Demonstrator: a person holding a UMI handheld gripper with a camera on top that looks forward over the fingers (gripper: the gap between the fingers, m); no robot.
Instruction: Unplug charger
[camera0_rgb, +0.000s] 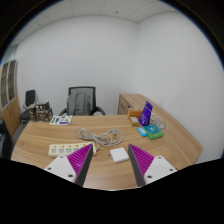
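Note:
A white square charger (119, 154) lies on the wooden desk (100, 125), just ahead of and between my fingers. A coiled white cable (100, 135) runs behind it towards a white power strip (65, 148) at the left, beyond my left finger. My gripper (110, 165) is open and empty, its purple pads (78, 158) standing wide apart above the desk's near part.
A black office chair (81, 100) stands behind the desk. Teal boxes (150, 130) and a purple object (146, 113) sit at the desk's right side. Papers (61, 120) lie at the far left. A wooden cabinet (131, 102) stands by the back wall.

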